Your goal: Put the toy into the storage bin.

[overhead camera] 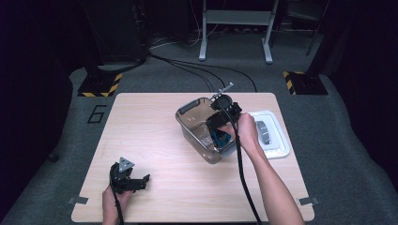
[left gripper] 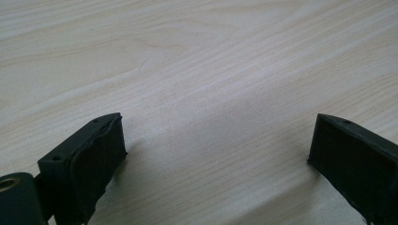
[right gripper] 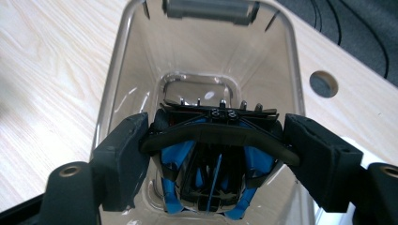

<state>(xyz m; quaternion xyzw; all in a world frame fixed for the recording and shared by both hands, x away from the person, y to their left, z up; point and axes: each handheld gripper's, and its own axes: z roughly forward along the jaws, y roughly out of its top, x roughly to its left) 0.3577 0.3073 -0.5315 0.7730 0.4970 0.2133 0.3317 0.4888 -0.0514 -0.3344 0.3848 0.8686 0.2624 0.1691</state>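
A black-and-blue folded plastic device with thin wire-like struts [right gripper: 213, 154] was found clamped between the two black fingers [right gripper: 119, 159] of the right gripper [overhead camera: 224, 125], its curved black band spanning from one pad to the other. The grasped item hung inside the mouth of a clear, smoke-tinted rectangular plastic bin [right gripper: 117, 84], whose grey end latch [right gripper: 210, 8] lay beyond the fingertips. A white plastic lid [overhead camera: 274, 140] rested on the pale wood table [overhead camera: 150, 136] just beside that hand. The left gripper [overhead camera: 133, 180] sat low on the table near the front edge, fingers [left gripper: 91, 161] spread wide apart and released, bare wood between them.
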